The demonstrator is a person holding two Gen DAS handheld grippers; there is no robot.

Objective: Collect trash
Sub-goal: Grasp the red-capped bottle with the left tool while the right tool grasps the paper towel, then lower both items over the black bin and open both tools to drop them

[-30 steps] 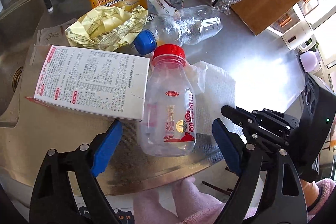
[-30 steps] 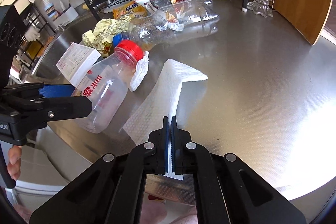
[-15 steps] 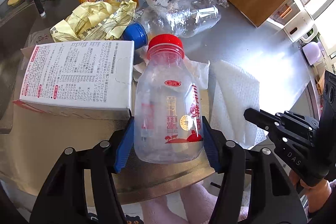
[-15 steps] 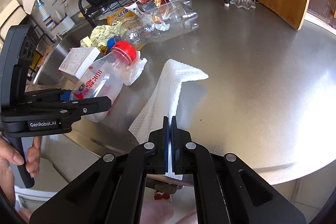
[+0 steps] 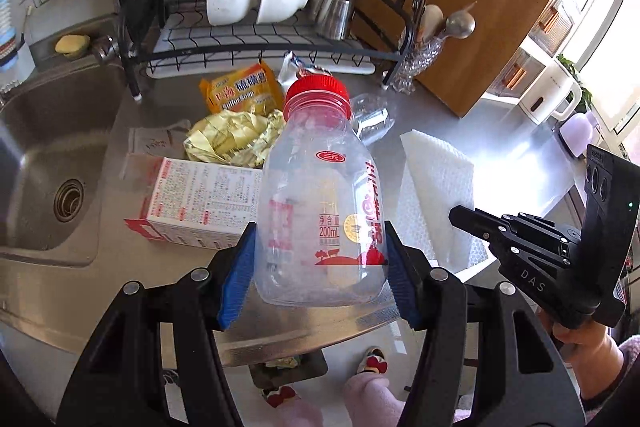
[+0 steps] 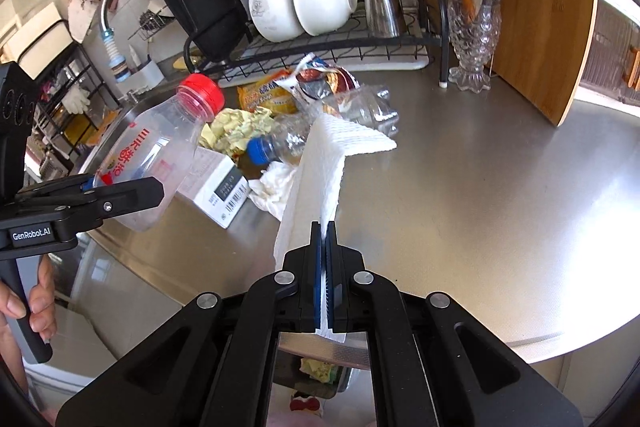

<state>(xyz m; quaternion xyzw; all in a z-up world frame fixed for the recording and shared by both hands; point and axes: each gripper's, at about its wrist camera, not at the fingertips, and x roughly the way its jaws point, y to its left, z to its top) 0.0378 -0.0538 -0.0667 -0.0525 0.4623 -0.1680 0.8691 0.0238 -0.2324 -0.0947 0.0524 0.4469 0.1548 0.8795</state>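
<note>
- The brushed steel kitchen counter (image 6: 500, 211) spreads ahead of both grippers and below them. Most of the trash lies on its far left part, in front of the black wire dish rack (image 5: 256, 47).
- The white folded paper towel (image 6: 324, 163) hangs from the right gripper (image 6: 324, 227), whose jaws are pressed together on its near edge. The far corner of the towel points away over the counter.
- The clear plastic milk bottle with a red cap (image 5: 320, 203) stands upright between the blue pads of the left gripper (image 5: 318, 267). The pads have just been closing and now press on both sides of the bottle's lower body, which appears clear of the counter.
- I judge the step as the lift: two pieces of trash are gripped and must go to a bin. A container with yellow scraps (image 6: 318, 367) shows below the counter edge, under the right gripper; it may be the bin, but I cannot tell.
- The next move calls for steady grips while both pieces go over the edge.
- Beyond the left gripper remain the white printed carton (image 5: 200, 203), the crumpled yellow wrapper (image 5: 228, 139), the orange soap packet (image 5: 240, 91) and the crushed clear bottle with a blue cap (image 6: 320, 131).
</note>
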